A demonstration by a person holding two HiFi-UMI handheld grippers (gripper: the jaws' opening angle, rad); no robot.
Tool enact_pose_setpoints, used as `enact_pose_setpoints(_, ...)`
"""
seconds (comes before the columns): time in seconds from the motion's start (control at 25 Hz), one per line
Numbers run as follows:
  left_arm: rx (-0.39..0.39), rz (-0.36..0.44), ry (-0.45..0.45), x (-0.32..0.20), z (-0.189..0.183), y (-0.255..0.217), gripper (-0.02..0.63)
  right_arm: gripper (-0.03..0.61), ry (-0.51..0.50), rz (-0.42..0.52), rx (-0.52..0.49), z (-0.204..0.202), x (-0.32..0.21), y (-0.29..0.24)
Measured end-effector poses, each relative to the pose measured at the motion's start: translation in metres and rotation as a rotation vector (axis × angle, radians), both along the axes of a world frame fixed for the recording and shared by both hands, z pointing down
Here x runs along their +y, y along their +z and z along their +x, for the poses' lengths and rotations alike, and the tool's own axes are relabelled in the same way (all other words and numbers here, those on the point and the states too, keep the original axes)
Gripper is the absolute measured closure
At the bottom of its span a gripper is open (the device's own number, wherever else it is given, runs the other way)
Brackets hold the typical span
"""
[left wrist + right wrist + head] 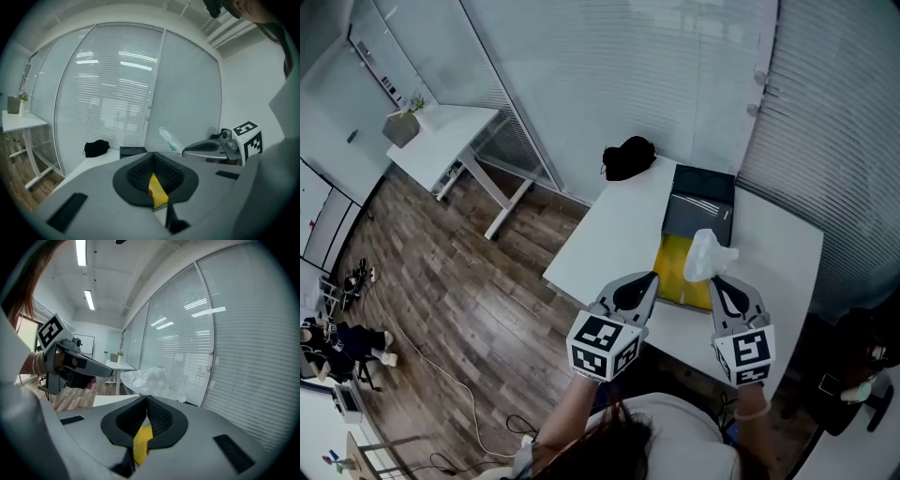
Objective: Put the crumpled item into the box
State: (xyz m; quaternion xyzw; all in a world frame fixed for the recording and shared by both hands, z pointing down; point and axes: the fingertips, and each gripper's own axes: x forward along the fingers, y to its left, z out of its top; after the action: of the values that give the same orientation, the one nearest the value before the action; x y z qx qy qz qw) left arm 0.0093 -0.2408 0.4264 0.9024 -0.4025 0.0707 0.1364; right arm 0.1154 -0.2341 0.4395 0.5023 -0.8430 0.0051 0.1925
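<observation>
The crumpled item (709,253) is a wad of clear white plastic. My right gripper (715,278) is shut on its lower end and holds it above the near end of the box. The box (701,204) is black, with a yellow part (678,270) toward me, and lies on the white table (619,239). In the right gripper view the plastic (149,379) bulges out just past the shut jaws of my right gripper (146,401). My left gripper (651,279) hangs shut and empty at the box's left side; its own view shows that gripper (153,158) with its jaws together and the plastic (169,139) off to the right.
A black bundle (628,157) lies on the table's far left corner. The table's left edge drops to a wooden floor (478,300). A second white desk (441,141) stands far left. Glass walls with blinds (825,122) close in behind and to the right.
</observation>
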Motion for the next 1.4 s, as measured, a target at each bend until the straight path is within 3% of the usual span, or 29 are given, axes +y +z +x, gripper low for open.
enact_pose_setpoints(0.52, 0.005, 0.013, 0.025, -0.054, -0.012, 0.006, 0.597, 0.549, -0.005, -0.053, 0.105, -0.006, -0.043, 0.035)
enact_pose_setpoints(1.4, 0.016, -0.004, 0.028, -0.086, -0.02, 0.018, 0.597, 0.549, -0.085, -0.208, 0.33, -0.008, -0.08, 0.132)
